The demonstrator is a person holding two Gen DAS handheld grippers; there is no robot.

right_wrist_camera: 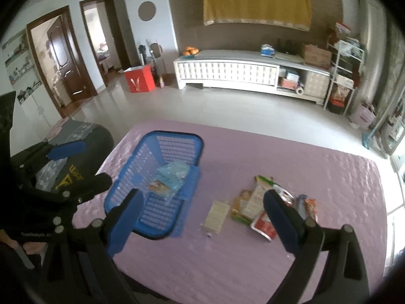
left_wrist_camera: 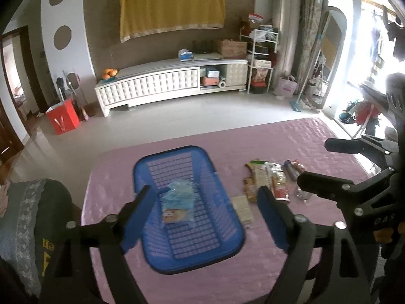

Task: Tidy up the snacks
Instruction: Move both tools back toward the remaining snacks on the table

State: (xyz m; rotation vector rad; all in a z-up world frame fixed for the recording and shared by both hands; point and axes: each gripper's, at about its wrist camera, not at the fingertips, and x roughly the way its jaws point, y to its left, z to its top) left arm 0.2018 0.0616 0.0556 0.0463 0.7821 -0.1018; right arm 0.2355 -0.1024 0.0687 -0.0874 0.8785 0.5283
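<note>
Left gripper point(left_wrist_camera: 205, 197): held above the basket, jaws spread wide, nothing between them.
Right gripper point(right_wrist_camera: 202, 205): held above the table, jaws spread wide, nothing gripped; the white packet is seen between its fingers.
Basket point(left_wrist_camera: 229, 207): blue slatted plastic, set on the table's left part; one pale blue packet point(left_wrist_camera: 178, 197) lies on its floor.
Loose snacks point(right_wrist_camera: 255, 200): a small cluster of wrapped items, lying flat just right of the basket, touching or overlapping one another; exact count cannot be told through the blur.
White packet point(right_wrist_camera: 216, 214): flat, lying apart from the cluster, between it and the basket.
Red pouch point(right_wrist_camera: 264, 224): at the cluster's near edge, partly hidden behind the right finger.
Table point(right_wrist_camera: 316, 177): covered by a pink quilted cloth.
Handling, judged: packets are taken to be light, soft film wrappers, likely slippery and crushable; contents may be brittle.
Hold, judged: a raised edge or end seal should be pinched, with light pressure, since flat packets offer little height above the cloth.
Progress, judged: early; one item is binned, the rest remain outside.
</note>
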